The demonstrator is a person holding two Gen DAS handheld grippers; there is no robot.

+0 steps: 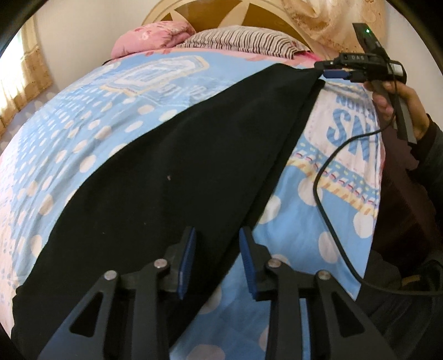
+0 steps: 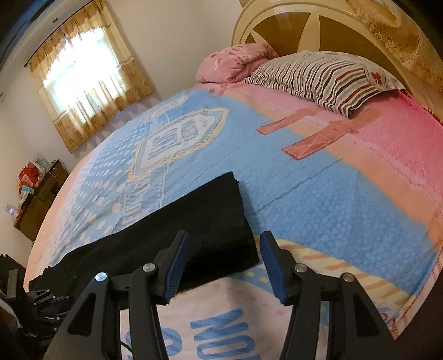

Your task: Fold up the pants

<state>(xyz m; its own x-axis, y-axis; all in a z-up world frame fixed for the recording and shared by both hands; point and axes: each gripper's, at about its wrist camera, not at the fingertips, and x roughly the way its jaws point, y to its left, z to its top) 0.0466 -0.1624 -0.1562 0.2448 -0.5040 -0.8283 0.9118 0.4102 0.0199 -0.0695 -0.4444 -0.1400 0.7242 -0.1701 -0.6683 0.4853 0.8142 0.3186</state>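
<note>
Plainly, pants: black pants, plain dark cloth with no print, lying flat on the bed as one long band that runs slantwise across the cover.
Shape: in the left wrist view the band is wide near the camera and narrows toward the far upper right; a straight edge runs along its right side, where two layers seem to lie one on the other.
End: in the right wrist view the pants finish in a squared end with a straight far edge, thick enough there to show stacked layers.
Surface: smooth, with no big wrinkles; a few pale specks of lint show on the cloth.
Bed: cover in blue with white dots and pink patches, with blue lettering near the right side.
Left tongs: blue pads apart, over the near right edge of the pants; whether they touch the cloth I cannot tell, and they clamp nothing.
Right tongs: pads apart, over the squared end's near corner, clamping nothing; in the left view they sit at the far tip, held by a hand.
Beyond: striped pillow and pink pillow at the headboard.
</note>
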